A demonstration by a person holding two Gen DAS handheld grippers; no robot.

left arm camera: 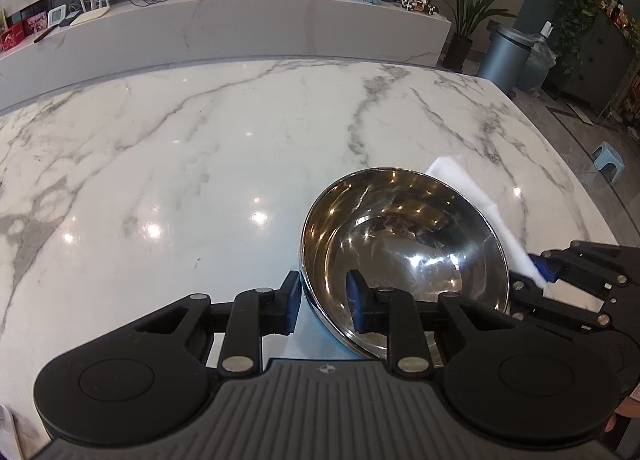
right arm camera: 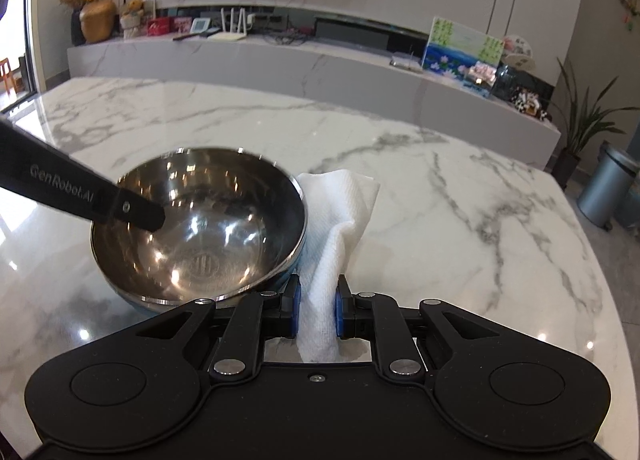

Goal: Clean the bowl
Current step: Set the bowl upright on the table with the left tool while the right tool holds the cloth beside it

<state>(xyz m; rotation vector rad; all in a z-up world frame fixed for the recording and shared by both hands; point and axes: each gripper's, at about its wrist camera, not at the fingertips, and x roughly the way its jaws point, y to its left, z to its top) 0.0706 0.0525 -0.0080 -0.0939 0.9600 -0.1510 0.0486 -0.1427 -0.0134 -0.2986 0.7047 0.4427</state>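
Bowl (right arm camera: pixel 200 220) rim pinched by left hand-held gripper (left arm camera: pixel 324 300); right hand-held gripper (right arm camera: pixel 318 306) clamps paper towel (right arm camera: pixel 336 228) beside it.

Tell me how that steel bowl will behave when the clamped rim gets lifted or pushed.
The bowl looks thin polished steel, so probably stiff and light for its size. Its mirror finish suggests it may slip between the pads of the left gripper, which pinches only the rim. The rounded underside and already tilted rim hint it would rock or slide on the glossy table.

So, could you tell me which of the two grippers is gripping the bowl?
The left gripper: its fingers straddle the steel bowl rim, one inside, one outside. The right gripper pinches a white paper towel.
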